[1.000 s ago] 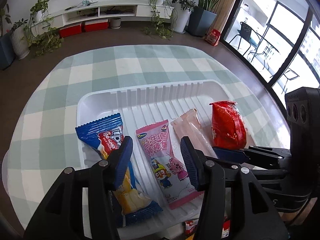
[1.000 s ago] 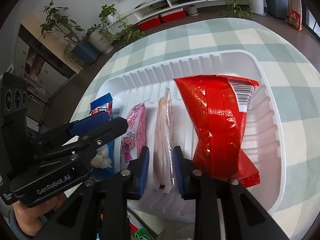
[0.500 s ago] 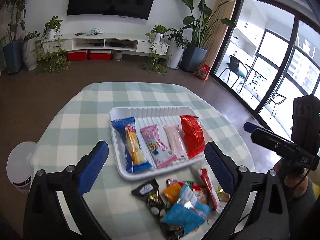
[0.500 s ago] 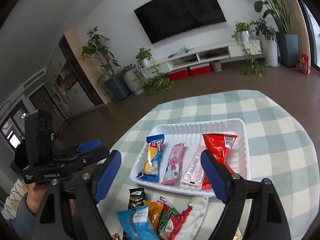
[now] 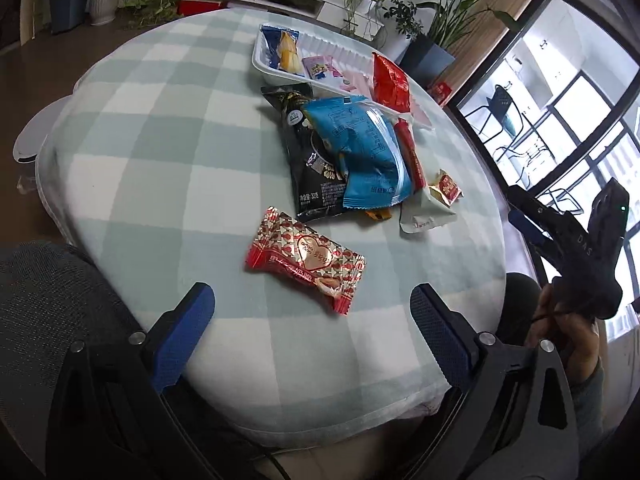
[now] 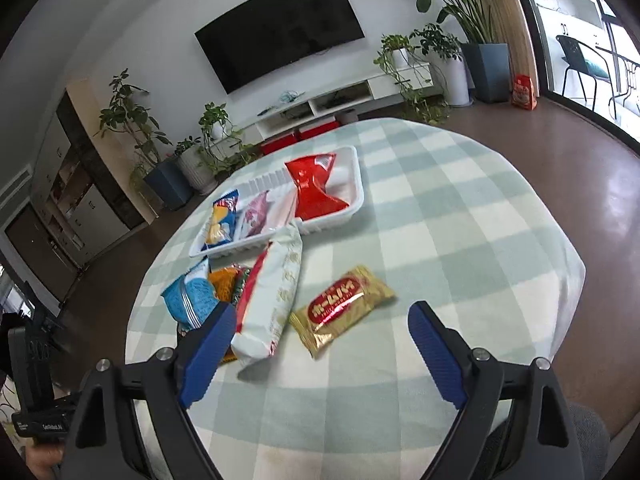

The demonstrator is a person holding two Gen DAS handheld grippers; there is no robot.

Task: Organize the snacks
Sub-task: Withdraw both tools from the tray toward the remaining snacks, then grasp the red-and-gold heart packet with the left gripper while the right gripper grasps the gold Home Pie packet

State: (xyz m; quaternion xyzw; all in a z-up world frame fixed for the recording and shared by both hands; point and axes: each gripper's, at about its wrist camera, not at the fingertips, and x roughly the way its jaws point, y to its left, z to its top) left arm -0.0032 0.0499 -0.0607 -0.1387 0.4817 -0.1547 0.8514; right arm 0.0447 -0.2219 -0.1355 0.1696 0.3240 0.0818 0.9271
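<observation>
Left gripper (image 5: 312,312): jaws spread wide, holding nothing, poised just short of the red heart-printed foil candy packet (image 5: 305,259).
Right gripper (image 6: 320,344): also spread and empty — the gold-and-red biscuit wrapper (image 6: 342,309) lies just ahead between its fingers.
Done: four packets lie side by side in the white ribbed plastic tray (image 6: 352,210), the red crinkled bag (image 6: 313,191) among them.
Left: a loose pile near the tray — light-blue pouch (image 5: 358,150), black packet (image 5: 312,164), white long bag (image 6: 276,298) — plus both single wrappers.
View difference: only the left view shows the heart packet; only the right shows the gold wrapper whole.
</observation>
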